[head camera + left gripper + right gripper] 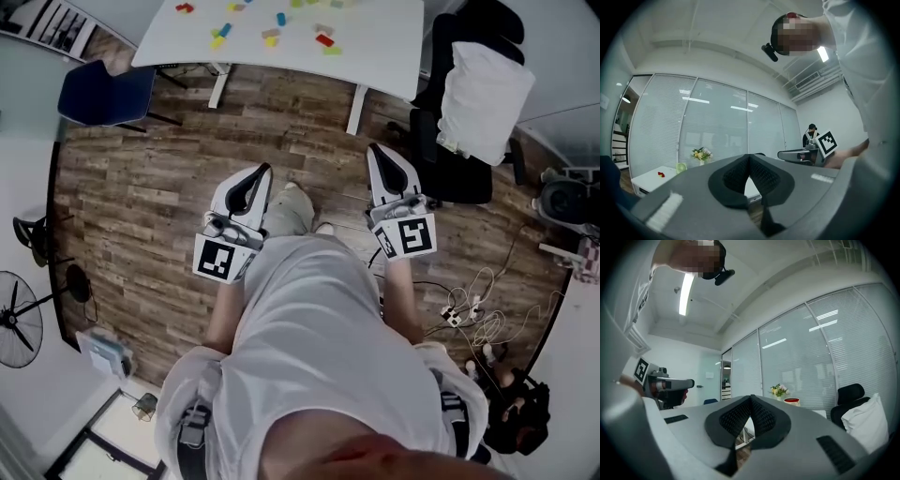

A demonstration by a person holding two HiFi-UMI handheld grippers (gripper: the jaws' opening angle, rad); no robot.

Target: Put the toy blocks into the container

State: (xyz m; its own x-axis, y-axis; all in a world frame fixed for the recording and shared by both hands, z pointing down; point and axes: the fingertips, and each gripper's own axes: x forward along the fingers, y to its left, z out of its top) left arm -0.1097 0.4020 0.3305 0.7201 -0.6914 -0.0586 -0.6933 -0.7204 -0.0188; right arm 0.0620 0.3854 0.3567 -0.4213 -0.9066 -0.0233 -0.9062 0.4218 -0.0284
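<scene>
Several coloured toy blocks (272,36) lie scattered on a white table (375,56) at the top of the head view, well ahead of me. I stand on the wooden floor and hold both grippers level in front of my body. My left gripper (265,171) is shut with nothing in it, its pads meeting (749,157). My right gripper (373,150) is also shut and empty (751,397). A red-rimmed container (791,401) stands on the table's far side in the right gripper view. Red blocks (661,174) show on the table in the left gripper view.
A black office chair with a white pillow (483,89) stands right of the table, a blue chair (103,92) left of it. Cables and a power strip (464,314) lie on the floor at my right. A fan (17,319) stands at far left. Flowers (701,153) sit on the table.
</scene>
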